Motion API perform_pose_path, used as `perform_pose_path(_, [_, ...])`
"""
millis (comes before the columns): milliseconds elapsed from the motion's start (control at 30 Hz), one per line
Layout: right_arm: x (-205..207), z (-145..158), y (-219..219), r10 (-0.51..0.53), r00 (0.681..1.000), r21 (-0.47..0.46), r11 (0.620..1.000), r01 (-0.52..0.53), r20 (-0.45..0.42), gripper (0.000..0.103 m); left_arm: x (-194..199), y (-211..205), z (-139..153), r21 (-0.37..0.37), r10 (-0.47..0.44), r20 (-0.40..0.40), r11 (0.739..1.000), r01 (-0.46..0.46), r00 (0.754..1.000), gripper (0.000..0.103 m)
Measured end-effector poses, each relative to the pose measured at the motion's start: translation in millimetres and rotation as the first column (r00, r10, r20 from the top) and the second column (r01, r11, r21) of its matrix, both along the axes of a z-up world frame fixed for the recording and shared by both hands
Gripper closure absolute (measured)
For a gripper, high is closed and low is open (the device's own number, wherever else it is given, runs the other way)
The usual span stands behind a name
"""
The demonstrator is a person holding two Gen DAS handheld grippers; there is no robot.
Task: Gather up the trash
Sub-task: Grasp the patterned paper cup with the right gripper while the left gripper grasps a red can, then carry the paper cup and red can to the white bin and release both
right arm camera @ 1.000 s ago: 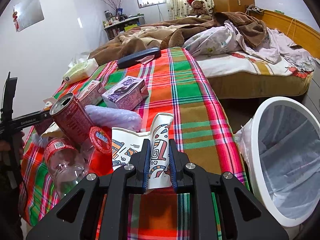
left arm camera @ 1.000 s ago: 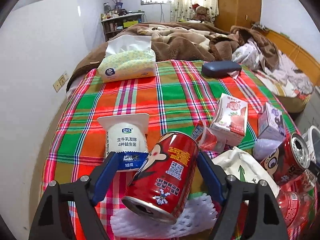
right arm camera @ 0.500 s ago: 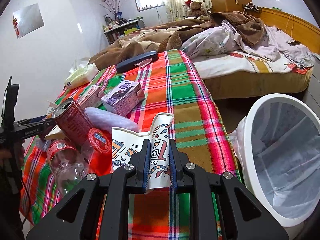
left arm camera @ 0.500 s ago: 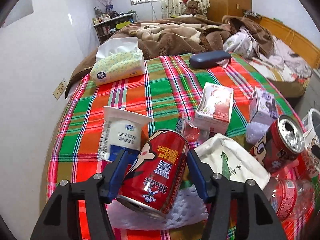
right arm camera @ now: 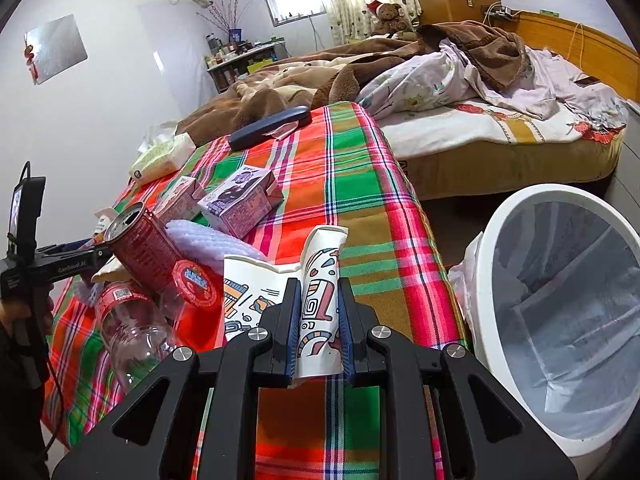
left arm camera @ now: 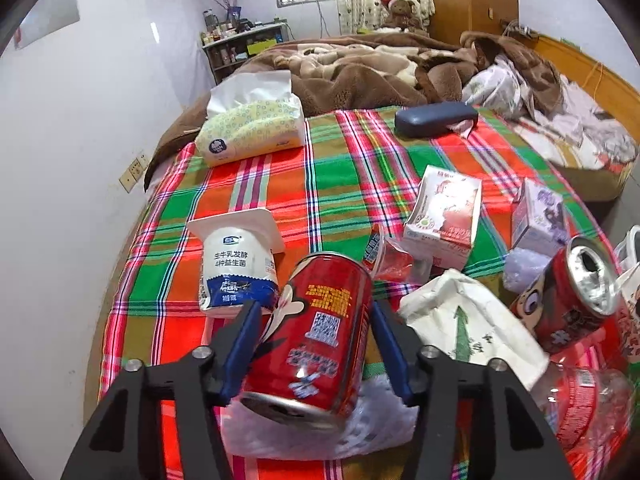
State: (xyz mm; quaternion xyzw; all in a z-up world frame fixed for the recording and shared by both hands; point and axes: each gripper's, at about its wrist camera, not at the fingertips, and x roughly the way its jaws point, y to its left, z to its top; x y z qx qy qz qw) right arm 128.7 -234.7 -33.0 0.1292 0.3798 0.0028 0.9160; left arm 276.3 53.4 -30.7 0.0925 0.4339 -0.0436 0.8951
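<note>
A red drink can [left arm camera: 320, 332] lies tilted on a white foam net [left arm camera: 376, 420] on the plaid-covered table [left arm camera: 340, 184]. My left gripper [left arm camera: 316, 312] is closing on this can, with both blue pads against its sides. My right gripper [right arm camera: 319, 292] is shut on a flattened, colourfully printed paper cup [right arm camera: 248, 292] near the table's right edge. Just to its right on the floor stands a white bin [right arm camera: 492, 240] lined with a clear bag.
More trash lies around: a second red can [left arm camera: 576, 300], a clear bottle [left arm camera: 588, 400], a yoghurt cup [left arm camera: 236, 268], two drink cartons [left arm camera: 444, 208] [left arm camera: 540, 216] and a white paper bag [left arm camera: 468, 324]. A tissue pack [left arm camera: 252, 128] and a dark case [left arm camera: 436, 118] sit farther back; an unmade bed lies beyond.
The left jaws have narrowed from well apart to touching the red can's sides. The right gripper still holds the paper cup, and its view has tilted slightly.
</note>
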Motion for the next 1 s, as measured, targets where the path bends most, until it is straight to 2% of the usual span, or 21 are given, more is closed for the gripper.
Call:
perform_pose_path(200, [-5, 8, -2, 0.004, 1.000, 0.002, 1.000, -0.004, 0.028, 0.085, -19, 8, 15, -0.065, 0.032, 0.044, 0.997, -0.029, 0.999, 0.054])
perform_pose_path(300, [-8, 11, -1, 0.012, 0.999, 0.003, 1.000, -0.012, 0.038, 0.085, -25, 8, 12, -0.078, 0.023, 0.017, 0.997, -0.022, 1.000, 0.054])
perform_pose_path(533, [-15, 13, -3, 0.019, 0.999, 0.015, 1.000, -0.020, 0.050, 0.085, -29, 7, 7, -0.079, 0.017, 0.001, 0.997, -0.017, 1.000, 0.053])
perform_pose_path(667, [-16, 15, -4, 0.016, 0.998, 0.018, 1.000, -0.017, 0.057, 0.085, -23, 8, -2, -0.046, 0.029, -0.036, 0.998, -0.031, 0.999, 0.043])
perform_pose_path(800, [-15, 16, -4, 0.012, 0.998, 0.020, 1.000, -0.013, 0.062, 0.085, -23, 16, -4, -0.096, 0.046, -0.044, 0.994, -0.050, 0.998, 0.043])
perform_pose_path(833, [-15, 16, -5, 0.012, 0.998, 0.019, 1.000, -0.013, 0.061, 0.085, -23, 18, -6, -0.102, 0.055, -0.050, 0.993, -0.060, 0.997, 0.050])
perform_pose_path(1000, [-16, 16, -5, 0.010, 0.998, 0.017, 1.000, -0.011, 0.062, 0.085, -26, 12, -5, -0.070, 0.054, -0.035, 0.996, -0.057, 0.998, 0.051])
